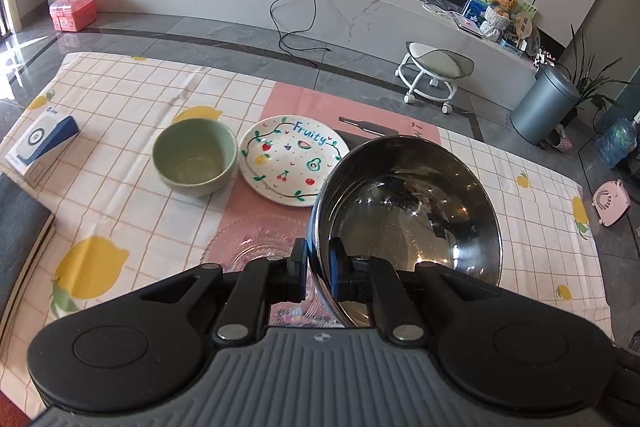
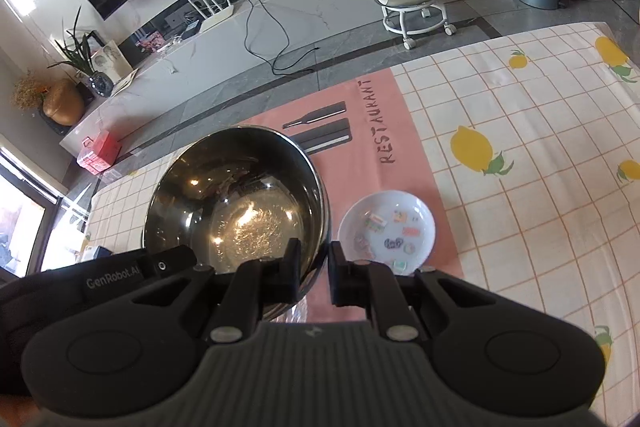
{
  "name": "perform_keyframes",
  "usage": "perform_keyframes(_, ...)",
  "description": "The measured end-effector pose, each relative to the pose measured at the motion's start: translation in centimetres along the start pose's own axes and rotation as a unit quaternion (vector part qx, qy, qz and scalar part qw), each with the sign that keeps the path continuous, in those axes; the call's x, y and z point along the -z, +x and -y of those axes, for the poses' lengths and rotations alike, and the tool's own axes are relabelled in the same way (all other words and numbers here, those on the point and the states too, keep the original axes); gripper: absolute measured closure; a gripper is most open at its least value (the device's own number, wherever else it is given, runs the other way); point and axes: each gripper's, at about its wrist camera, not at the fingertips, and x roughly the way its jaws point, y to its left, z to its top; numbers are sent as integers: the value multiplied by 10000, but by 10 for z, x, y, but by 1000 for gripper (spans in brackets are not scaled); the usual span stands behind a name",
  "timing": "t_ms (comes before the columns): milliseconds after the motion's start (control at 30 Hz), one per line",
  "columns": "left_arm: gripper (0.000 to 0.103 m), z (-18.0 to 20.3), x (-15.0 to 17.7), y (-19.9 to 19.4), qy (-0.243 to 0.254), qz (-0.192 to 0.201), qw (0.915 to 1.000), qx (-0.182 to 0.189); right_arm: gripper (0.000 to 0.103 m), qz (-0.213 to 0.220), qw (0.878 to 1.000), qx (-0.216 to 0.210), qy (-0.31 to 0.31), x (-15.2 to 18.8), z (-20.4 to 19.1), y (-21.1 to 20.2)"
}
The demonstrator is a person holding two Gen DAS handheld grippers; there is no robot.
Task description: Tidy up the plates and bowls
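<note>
While both grippers meet at one steel bowl, the left gripper has its two fingers closed narrowly on the bowl's near-left rim, one finger outside the wall and one inside. Seen from the right wrist camera, the right gripper straddles the same bowl's right rim: its left finger sits inside the bowl and its right finger outside, with a small gap showing, so I cannot tell whether it truly pinches the rim.

That steel bowl appears lifted and tilted above the pink placemat, which lies on the lemon-print tablecloth. Beneath the left gripper, a clear glass plate rests on the placemat, partly hidden by the fingers and the bowl.

Farther off in the left wrist view, a fruit-painted plate marked "Fruity" sits flat on the placemat, its right edge covered by the steel bowl. Just beside it on the left, a green bowl stands upright on the tablecloth. At the far left, a white and blue box lies on the cloth.

From the right wrist camera, a small white plate with coloured pictures rests on the placemat just right of the steel bowl, near the right gripper's outer finger.
</note>
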Motion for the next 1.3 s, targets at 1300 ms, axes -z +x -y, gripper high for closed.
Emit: perform_keyframes(1300, 90, -97, 132, -53, -718, -478, 9962, -117, 94, -920, 9923, -333, -762, 129, -36, -38)
